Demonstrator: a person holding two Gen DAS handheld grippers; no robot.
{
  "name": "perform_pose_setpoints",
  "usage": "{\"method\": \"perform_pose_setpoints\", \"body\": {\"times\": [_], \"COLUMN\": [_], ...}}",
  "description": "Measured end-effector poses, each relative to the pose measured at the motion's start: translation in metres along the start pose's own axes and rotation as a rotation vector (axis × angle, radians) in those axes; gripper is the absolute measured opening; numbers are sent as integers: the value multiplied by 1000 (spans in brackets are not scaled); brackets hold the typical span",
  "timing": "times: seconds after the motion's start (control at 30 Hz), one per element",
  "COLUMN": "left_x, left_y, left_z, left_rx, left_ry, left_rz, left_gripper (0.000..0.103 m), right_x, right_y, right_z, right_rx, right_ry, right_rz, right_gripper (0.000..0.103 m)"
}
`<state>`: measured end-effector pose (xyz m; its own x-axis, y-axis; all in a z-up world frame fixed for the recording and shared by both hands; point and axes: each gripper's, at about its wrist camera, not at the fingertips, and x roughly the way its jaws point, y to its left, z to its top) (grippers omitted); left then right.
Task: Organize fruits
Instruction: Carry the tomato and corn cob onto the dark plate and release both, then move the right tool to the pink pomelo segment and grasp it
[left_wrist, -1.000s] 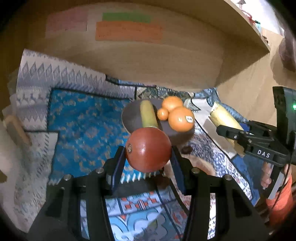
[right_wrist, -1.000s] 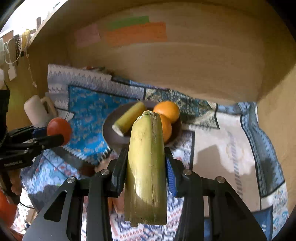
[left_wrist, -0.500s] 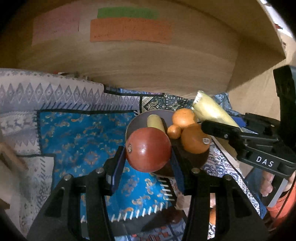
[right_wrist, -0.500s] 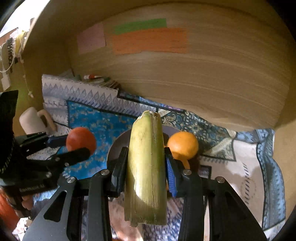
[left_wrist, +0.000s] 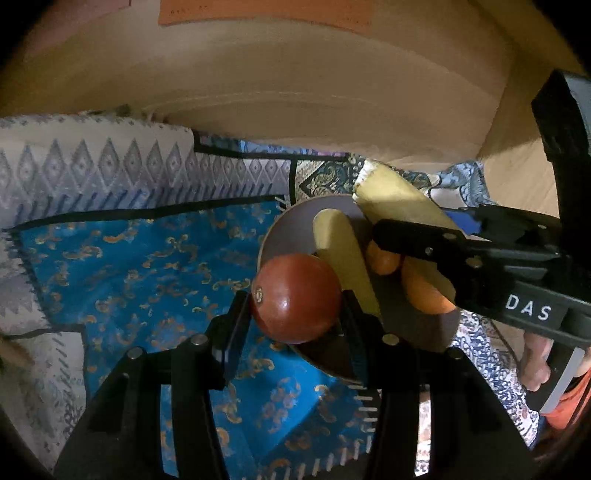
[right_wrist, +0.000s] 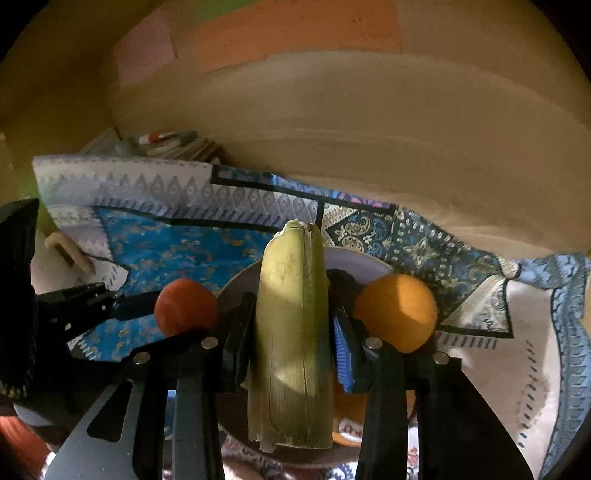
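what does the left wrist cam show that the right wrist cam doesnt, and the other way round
Only the left wrist view shows the second yellow piece lying in the plate, the small orange beside it, and the person's hand.

Only the right wrist view shows the stacked items behind the cloth and the pale mug handle at the left.

Both show the left gripper shut on the red fruit, the right gripper shut on the yellow-green husk piece, and the blue patterned cloth.

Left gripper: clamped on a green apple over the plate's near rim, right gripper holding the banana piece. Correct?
Only the colour is wrong. In the left wrist view the left gripper is shut on a red apple over the plate; the right gripper does hold the banana piece.
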<state>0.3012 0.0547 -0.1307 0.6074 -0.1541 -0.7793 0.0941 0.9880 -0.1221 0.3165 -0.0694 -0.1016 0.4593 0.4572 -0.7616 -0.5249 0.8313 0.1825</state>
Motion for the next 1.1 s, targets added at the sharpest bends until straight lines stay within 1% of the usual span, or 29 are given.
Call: {"method": "perform_pose_setpoints", "body": {"times": [0.23,0.37,0.47,0.6,0.63,0.73,0.83,0.9,0.97,1.03,1.1], "left_x": [14,18,18,18,17,10,0,-10,-20,-33,-46], "left_y": [-1,-2,-3,-1,-1,-2,-5,-7,-8,-10,-12], "left_z": [3,5,4,4,4,4,5,4,2,-2,-8], "left_rx": [13,14,27,10,7,5,14,14,13,16,24], "left_ry": [24,35,34,41,39,13,-13,-29,-44,-75,-98], "left_rz": [-2,-4,7,0,-4,-1,2,5,0,3,13], "left_gripper": [49,49,50,51,54,59,62,62,63,66,67], "right_x": [16,10,1,-10,-14,-26,-40,-49,-60,-68,-75], "right_y": [1,2,1,-1,-1,-3,-4,-4,-3,-3,-2], "right_z": [-1,0,2,3,2,0,-6,-11,-17,-24,-32], "right_rx": [-12,-19,-18,-15,-16,-17,-24,-31,-40,-45,-48], "right_ry": [63,36,7,-21,-30,-52,-75,-90,-110,-121,-125], "right_rz": [12,10,-2,-12,-16,-26,-46,-61,-78,-83,-77], "right_gripper": [34,35,39,41,41,41,43,45,51,53,53]}}
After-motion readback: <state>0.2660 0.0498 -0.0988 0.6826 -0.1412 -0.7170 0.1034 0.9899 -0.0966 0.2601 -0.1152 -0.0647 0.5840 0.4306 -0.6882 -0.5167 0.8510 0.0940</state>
